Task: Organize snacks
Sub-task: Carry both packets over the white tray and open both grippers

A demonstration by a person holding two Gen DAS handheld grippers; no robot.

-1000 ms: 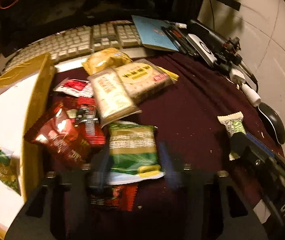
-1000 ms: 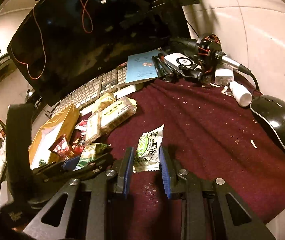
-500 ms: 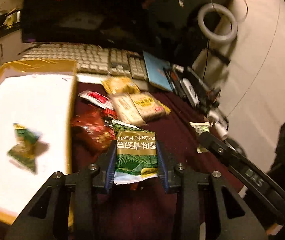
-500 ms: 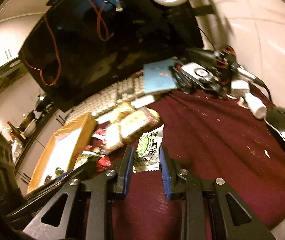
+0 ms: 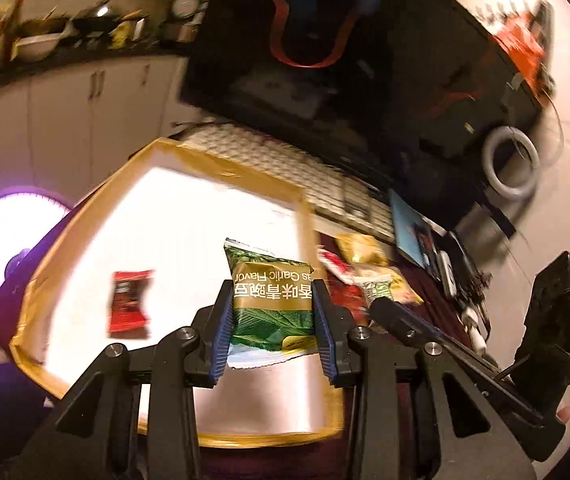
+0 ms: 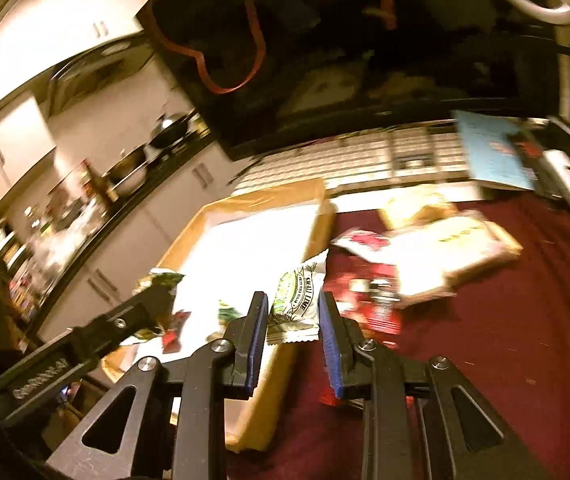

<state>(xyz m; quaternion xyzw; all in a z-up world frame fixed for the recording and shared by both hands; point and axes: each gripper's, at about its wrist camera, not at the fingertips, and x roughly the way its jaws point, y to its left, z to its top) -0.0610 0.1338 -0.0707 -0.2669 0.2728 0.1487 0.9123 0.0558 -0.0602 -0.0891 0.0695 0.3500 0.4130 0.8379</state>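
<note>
1. Left hand-held gripper [image 5: 273,332]: pads pinch a green garlic-flavour packet [image 5: 271,300] by its sides, held in the air over the near part of the cardboard tray [image 5: 221,168].
2. Right hand-held gripper [image 6: 291,336]: pads pinch a small white lime packet [image 6: 297,300], in the air just over the tray's right wall, not yet fully inside.
3. Risk, left: the grip is on soft film edges only, so the packet can slide out mid-swing. Both views are motion-blurred, so the carry looks fast.
4. Risk, right: let go here and the lime packet may catch the tray wall and fall back on the maroon tabletop [image 6: 525,320].
5. Risk, both: the two grippers converge on the same tray, close side by side; a clash could knock a packet loose.
6. Count in the tray: one red packet [image 5: 129,304] is clear in the left view; the right view shows a green one and more red, too blurred to count.
7. Count in the air: two packets, one per gripper.
8. Farther right, loose pile on the tabletop: two pale cracker packs [image 6: 449,256], one gold packet [image 5: 361,248], several red ones, count unclear.
9. Beyond: one keyboard [image 5: 285,160], one monitor [image 5: 365,80].
</note>
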